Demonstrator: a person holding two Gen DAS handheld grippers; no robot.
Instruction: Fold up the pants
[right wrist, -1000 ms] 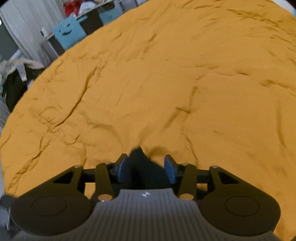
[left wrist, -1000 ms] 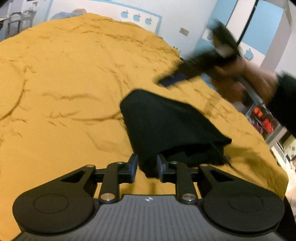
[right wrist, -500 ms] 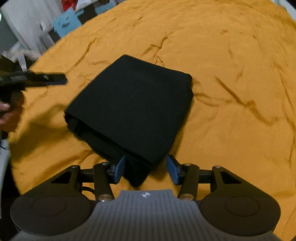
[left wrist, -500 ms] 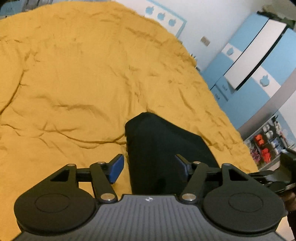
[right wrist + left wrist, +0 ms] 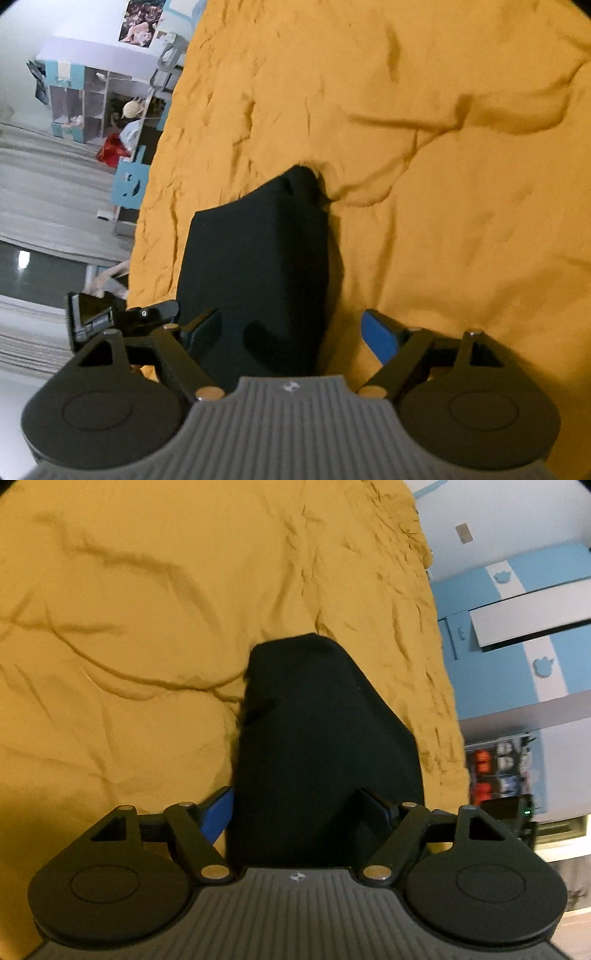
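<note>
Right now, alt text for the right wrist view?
Folded black pants lie on a wrinkled mustard bedspread, between the opening fingers of the right hand-held gripper. Shelves and clutter show at left.

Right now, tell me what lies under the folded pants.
The black pants rest on a wrinkled yellow bedcover, which shows all around them. The patch directly beneath is covered, so anything else there cannot be seen.

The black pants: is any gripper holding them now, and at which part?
Nothing is held. The black pants lie folded on the yellow bedspread. The left gripper and right gripper are opening, pads clear of the cloth.
</note>
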